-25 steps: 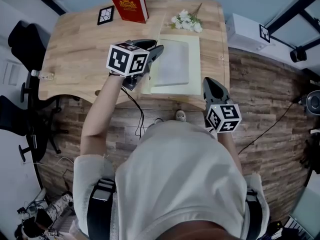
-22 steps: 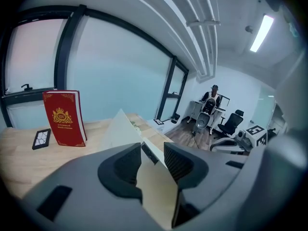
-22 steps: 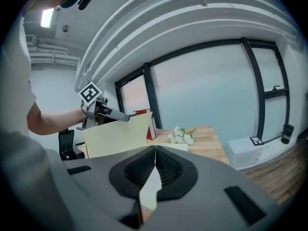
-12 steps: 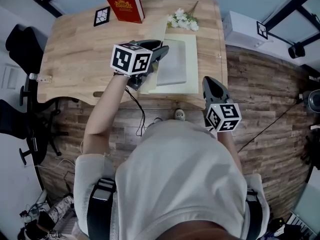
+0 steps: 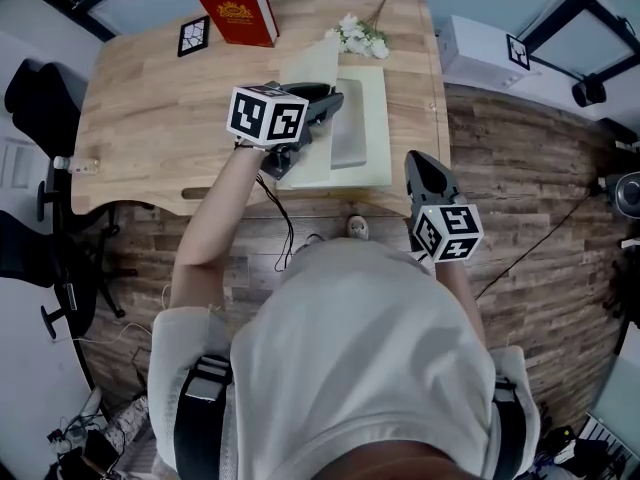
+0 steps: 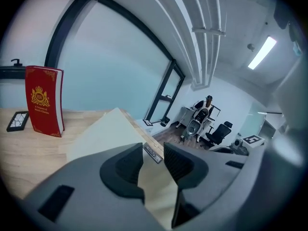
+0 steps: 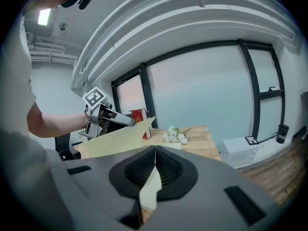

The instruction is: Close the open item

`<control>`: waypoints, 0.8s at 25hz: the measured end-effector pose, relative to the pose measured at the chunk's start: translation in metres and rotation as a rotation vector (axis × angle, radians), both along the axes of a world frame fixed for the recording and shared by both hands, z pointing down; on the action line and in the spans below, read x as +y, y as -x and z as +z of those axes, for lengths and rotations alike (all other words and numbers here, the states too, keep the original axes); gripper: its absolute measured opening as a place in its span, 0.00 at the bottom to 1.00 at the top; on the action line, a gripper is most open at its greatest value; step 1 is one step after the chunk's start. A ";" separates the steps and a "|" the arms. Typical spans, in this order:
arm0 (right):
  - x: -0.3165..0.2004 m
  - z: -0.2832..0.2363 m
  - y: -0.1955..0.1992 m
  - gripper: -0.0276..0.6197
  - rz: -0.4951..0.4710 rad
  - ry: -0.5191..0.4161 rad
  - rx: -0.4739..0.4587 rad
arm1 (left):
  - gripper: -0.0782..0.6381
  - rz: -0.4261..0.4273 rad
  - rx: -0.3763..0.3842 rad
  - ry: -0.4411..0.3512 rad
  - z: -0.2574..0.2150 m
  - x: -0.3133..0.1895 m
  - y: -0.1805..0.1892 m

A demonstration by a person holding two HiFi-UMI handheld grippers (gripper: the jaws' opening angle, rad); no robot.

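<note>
Wooden table (image 5: 140, 118): cream folder (image 5: 377, 148) near its front edge, half open, grey inside, cover tilted up with its edge between the left gripper's (image 5: 332, 98) parted jaws. Right gripper (image 5: 418, 165) clenched, empty, near the folder.

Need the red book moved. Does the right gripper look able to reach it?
Probably not directly: the red book stands at the table's far edge, the raised folder cover lies between.

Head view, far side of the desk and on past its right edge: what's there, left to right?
Black marker tile → red book → white flowers → white box on the floor beyond the desk. I left out the cream folder, which lies nearer than that row.
</note>
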State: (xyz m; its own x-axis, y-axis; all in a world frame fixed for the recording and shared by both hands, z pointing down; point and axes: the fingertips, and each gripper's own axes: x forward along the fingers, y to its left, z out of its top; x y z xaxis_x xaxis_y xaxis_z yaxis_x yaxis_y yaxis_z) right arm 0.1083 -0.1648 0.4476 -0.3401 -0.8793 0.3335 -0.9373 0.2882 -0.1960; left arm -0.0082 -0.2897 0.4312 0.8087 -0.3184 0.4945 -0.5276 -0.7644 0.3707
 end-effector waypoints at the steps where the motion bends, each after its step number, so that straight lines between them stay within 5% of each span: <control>1: 0.000 0.000 -0.001 0.07 0.002 0.001 0.000 | 0.30 0.000 0.006 0.010 0.002 0.000 -0.002; 20: -0.004 0.005 -0.012 0.07 0.041 0.025 0.003 | 0.18 0.024 0.072 0.121 0.028 -0.004 -0.030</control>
